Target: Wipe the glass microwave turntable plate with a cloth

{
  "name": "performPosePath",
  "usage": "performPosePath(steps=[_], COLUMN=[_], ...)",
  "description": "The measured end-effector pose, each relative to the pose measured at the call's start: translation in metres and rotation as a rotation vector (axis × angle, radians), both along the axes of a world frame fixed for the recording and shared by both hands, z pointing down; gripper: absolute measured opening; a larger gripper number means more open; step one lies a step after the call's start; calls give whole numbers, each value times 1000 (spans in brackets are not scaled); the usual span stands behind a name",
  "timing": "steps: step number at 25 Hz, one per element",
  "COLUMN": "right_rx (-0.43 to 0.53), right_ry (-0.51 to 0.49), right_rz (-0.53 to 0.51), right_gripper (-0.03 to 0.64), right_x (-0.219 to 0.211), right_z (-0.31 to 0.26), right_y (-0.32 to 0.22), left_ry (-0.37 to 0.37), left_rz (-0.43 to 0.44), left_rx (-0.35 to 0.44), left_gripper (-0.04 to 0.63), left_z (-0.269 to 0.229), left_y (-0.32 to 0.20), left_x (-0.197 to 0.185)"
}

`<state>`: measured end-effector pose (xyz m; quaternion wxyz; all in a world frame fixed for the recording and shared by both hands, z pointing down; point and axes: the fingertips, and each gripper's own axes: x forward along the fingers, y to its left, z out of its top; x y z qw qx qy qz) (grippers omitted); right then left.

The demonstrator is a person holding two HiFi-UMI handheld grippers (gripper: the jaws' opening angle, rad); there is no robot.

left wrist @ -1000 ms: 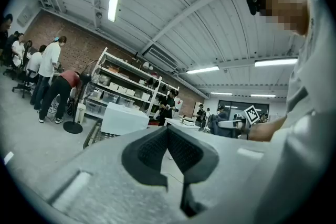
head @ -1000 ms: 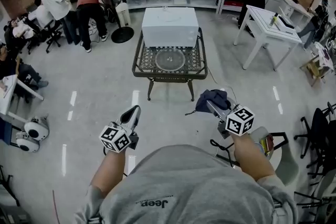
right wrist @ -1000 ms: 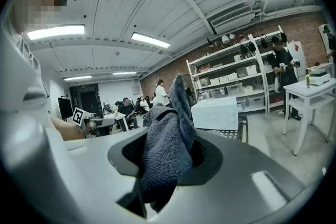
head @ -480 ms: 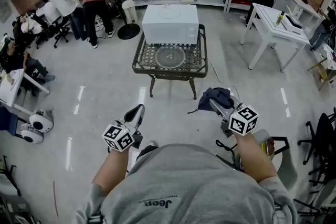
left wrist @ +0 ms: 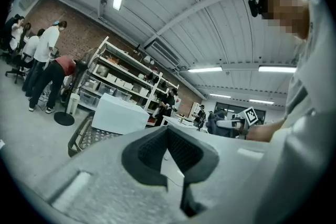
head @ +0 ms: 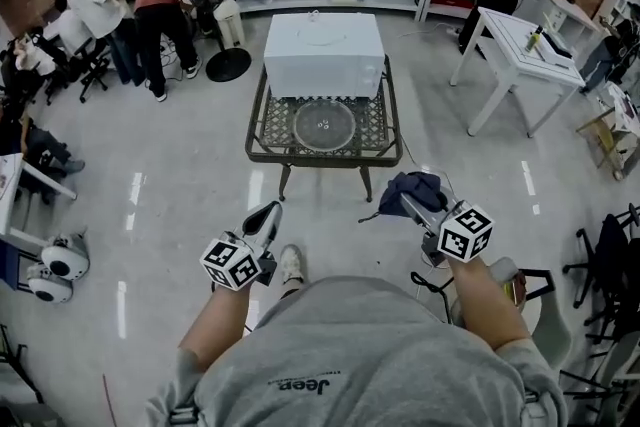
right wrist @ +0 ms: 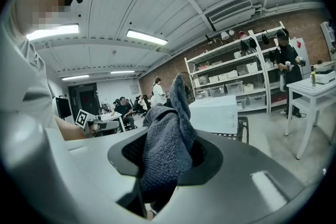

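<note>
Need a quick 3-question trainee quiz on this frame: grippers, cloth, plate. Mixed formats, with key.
1. True or false: the right gripper is shut on the dark cloth.
2. Where does the glass plate lie relative to the white microwave? A) inside it; B) in front of it, on the mesh table; C) on top of it.
3. Fill in: the left gripper holds ____.

Key: 1 true; 2 B; 3 nothing.

Glass plate [head: 324, 126] flat — cloth [head: 412, 190] bunched
</note>
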<state>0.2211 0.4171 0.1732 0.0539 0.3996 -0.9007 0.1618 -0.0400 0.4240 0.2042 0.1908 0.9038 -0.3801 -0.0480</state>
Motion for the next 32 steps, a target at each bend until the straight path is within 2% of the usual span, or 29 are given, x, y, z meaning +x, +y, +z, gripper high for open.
performPosePath(steps=[9, 17, 21, 26, 29, 32], right_rx=[-39, -93, -118, -132, -122, -96], right_ry=[7, 43, 45, 19, -7, -16], right_rz=[121, 187, 194, 154, 84, -10], right_gripper=[140, 141, 141, 141, 141, 141], right_x=[-76, -91, -78, -44, -8, 22], right_z=[3, 19, 32, 55, 56, 60], right_y=[-149, -232, -263, -306, -336, -371], left_ry=[-5, -27, -39, -68, -114, -181], left_rz=[145, 216, 227, 192, 142, 52], left_rx=[-3, -33, -59, -83, -88, -101], left_gripper=[-2, -2, -2, -2, -2, -2], left_z=[1, 15, 30, 55, 56, 62], left_y=[-184, -280, -308, -338, -351, -367], left_x=[-65, -83, -72, -41, -5, 25])
